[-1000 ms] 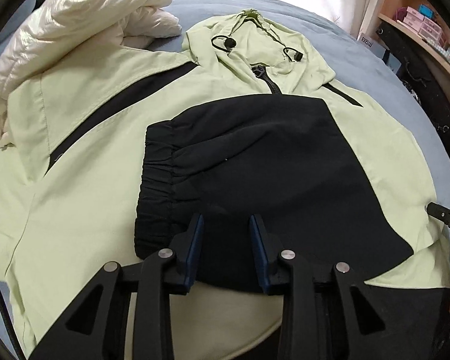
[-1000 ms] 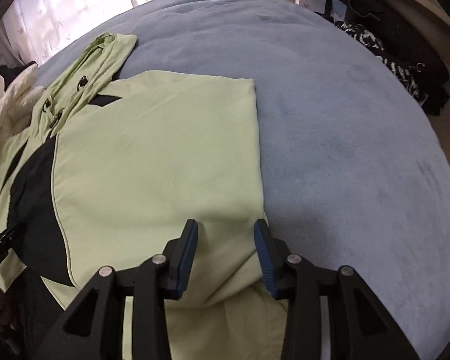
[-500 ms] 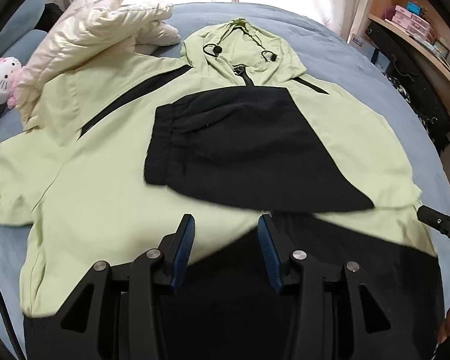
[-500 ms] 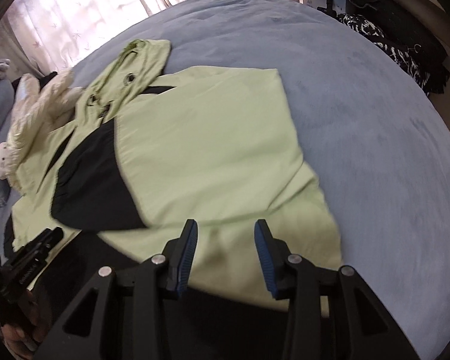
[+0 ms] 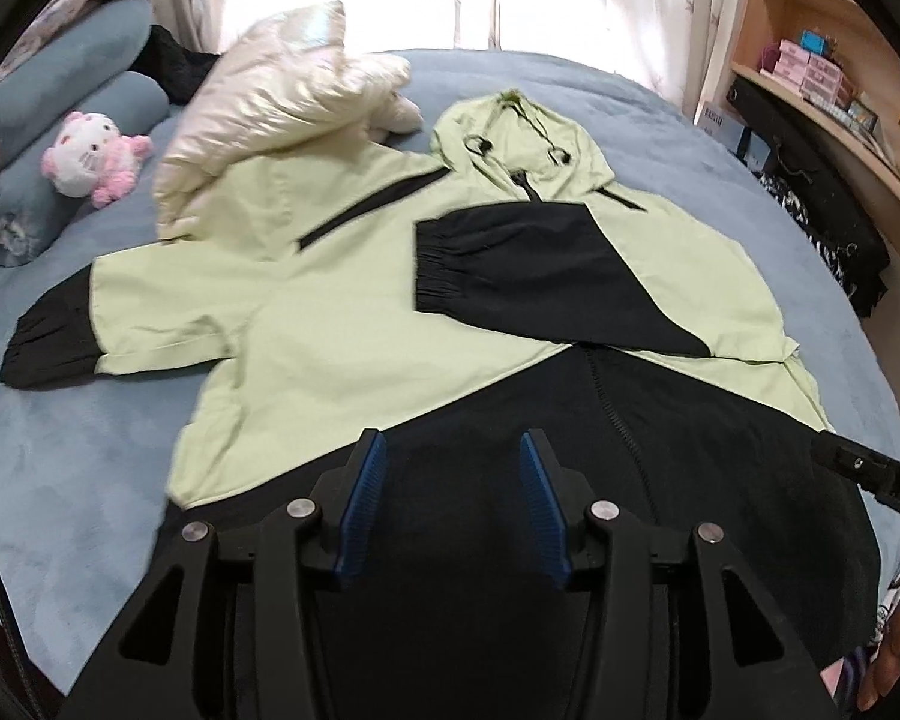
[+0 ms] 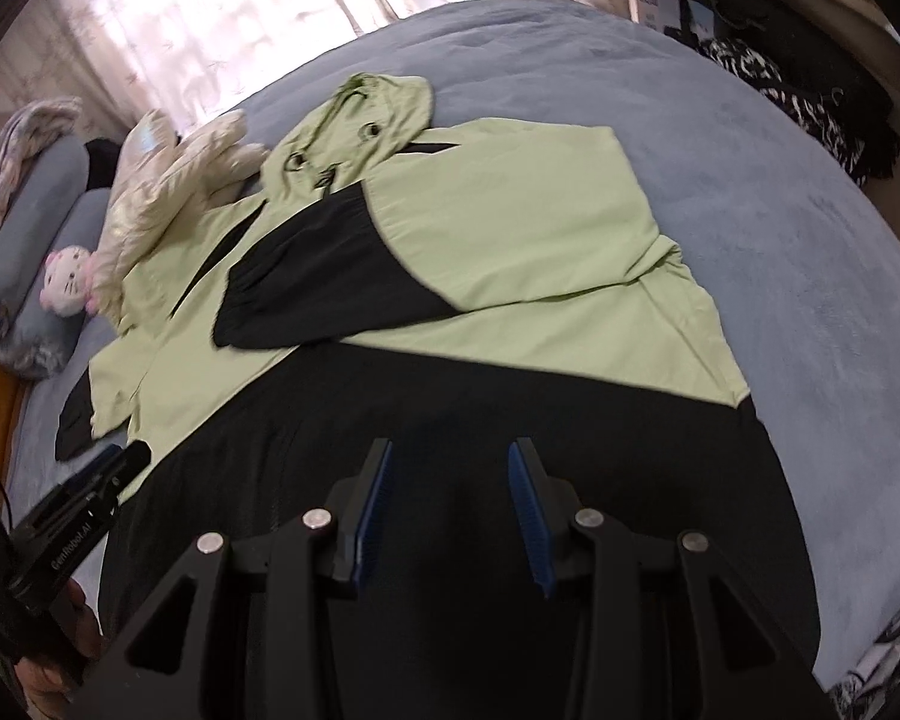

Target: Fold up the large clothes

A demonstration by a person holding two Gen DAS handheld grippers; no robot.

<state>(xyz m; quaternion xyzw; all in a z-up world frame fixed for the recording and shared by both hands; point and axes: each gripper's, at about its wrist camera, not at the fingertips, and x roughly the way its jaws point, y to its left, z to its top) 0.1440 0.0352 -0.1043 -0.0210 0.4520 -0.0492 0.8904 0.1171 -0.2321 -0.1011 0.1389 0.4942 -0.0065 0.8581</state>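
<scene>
A light green and black hooded jacket [image 5: 342,324] lies flat on the blue bed [image 5: 60,450], hood toward the window. Its right sleeve [image 5: 528,276], black at the cuff, is folded across the chest. Its left sleeve [image 5: 60,330] lies stretched out to the left. My left gripper [image 5: 453,498] is open and empty, raised above the black hem. My right gripper [image 6: 450,498] is open and empty above the same black hem [image 6: 510,420]. The jacket also shows in the right wrist view [image 6: 510,210].
A cream puffer jacket [image 5: 270,102] lies at the jacket's upper left. A pink-and-white plush toy [image 5: 90,156] and blue pillows [image 5: 60,90] sit at the left. Dark clothes [image 5: 828,228] and wooden shelves [image 5: 840,90] are at the right bed edge.
Both grippers have pulled back and up from the jacket, so the whole jacket and its black hem have come into view. Both stayed open.
</scene>
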